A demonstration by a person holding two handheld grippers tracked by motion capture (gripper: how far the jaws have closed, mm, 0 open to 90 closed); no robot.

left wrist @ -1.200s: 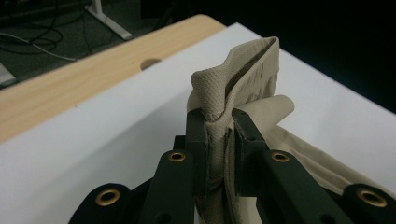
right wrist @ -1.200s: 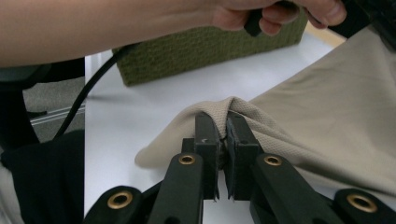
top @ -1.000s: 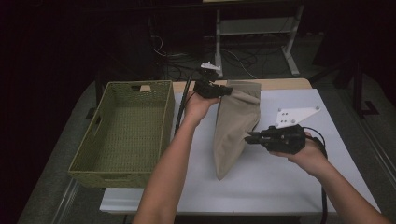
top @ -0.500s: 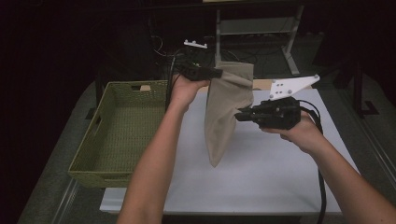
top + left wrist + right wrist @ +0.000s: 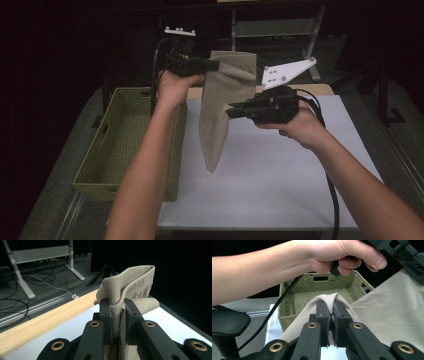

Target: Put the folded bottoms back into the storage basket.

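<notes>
We've got the folded beige woven cloth (image 5: 220,110) hanging clear above the white table (image 5: 280,175), left gripper (image 5: 212,64) clamped on its top edge, right gripper (image 5: 231,111) pinching lower down, probably so it drops neatly into the green wicker basket (image 5: 125,150) alongside.

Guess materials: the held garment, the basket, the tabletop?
Beige garment: woven fabric, matte; ribbed weave and a stitched hem show in the left gripper view. Green basket: looks like woven wicker or paper cord, plaited walls. Table: smooth white top, probably laminate, with a wood-look far edge.
</notes>
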